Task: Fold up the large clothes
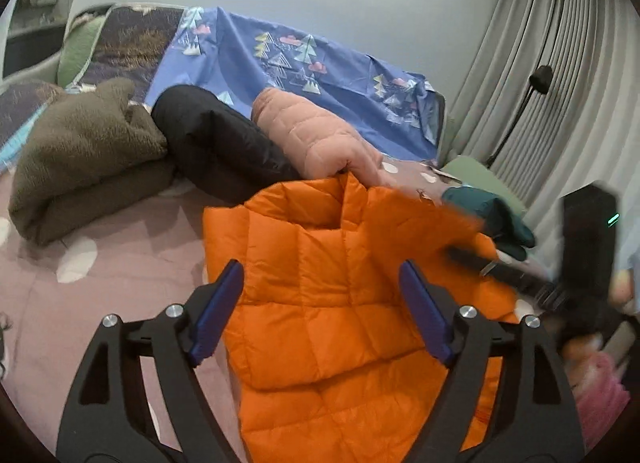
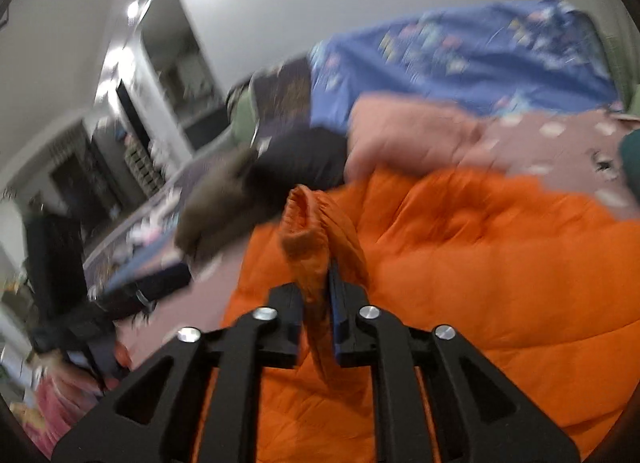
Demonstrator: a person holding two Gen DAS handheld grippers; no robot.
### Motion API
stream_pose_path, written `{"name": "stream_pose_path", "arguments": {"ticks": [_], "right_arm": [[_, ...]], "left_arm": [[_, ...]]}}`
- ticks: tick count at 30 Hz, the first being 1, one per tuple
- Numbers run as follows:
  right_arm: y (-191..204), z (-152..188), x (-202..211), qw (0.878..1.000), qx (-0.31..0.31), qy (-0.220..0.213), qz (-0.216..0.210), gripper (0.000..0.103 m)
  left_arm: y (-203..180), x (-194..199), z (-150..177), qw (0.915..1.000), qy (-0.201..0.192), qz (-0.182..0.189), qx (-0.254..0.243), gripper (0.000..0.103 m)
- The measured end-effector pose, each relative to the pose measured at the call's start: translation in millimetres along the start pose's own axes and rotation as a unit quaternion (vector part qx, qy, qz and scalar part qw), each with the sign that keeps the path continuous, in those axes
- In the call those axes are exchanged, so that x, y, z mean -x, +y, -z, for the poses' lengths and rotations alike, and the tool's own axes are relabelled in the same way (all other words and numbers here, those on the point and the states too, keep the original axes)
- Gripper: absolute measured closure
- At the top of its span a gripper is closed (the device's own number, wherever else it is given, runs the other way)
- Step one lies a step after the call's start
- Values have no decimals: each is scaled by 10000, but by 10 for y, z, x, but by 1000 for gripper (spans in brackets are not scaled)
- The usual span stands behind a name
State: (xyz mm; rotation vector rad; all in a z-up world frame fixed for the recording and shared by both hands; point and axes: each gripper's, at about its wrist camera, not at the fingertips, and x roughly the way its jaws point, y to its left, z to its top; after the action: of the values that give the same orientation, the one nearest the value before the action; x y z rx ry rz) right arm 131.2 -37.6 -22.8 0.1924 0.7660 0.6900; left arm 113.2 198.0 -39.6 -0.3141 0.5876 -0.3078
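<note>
Bed [image 1: 120, 255]: orange jacket [image 1: 320, 283]; right tongs [image 2: 320, 303] clamp cuff [image 2: 308, 223].

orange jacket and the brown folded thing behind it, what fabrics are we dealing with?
Orange jacket: looks like a thin, smooth, slightly shiny synthetic shell over puffy fill; stitched square quilting shows, and the cuff bunches thin in the right tool. Probably a down-type puffer.
Brown folded garment: matte, fuzzy, nubbly surface with thick soft folds; looks like fleece or sherpa, exact fibre unclear.

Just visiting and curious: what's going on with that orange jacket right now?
Left claw open above orange jacket. Right claw shut on its sleeve cuff. Pink jacket and black jacket touching its far edge.
</note>
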Motion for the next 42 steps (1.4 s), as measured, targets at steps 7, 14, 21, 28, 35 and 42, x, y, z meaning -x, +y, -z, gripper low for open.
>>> {"name": "stream_pose_path", "arguments": {"ticks": [7,14,21,28,35,42], "right_arm": [[73,258,217,9981,497,113,335,50],[-632,411,614,9936,-229,7,1102,50],[-1165,360,1147,9797,-713,-697,1741,50],[-1534,407,732,9663,-665,-165,2481,50],[-1666,482,564,9551,-664,203,2881,50],[-1555,194,684,9616,-572,-344,2662,49]], "left_arm": [[102,-283,153,9974,522,426,250,15],[-33,-913,319,9902,1259,566,210,37],[-516,-589,-64,9940,400,57,-1017,89],[-96,-939,64,9817,990,-1220,-1072,81],[-163,-899,167,9775,980,-1452,-1173,56],[-788,-733,-119,9846,360,-807,-1508,39]]}}
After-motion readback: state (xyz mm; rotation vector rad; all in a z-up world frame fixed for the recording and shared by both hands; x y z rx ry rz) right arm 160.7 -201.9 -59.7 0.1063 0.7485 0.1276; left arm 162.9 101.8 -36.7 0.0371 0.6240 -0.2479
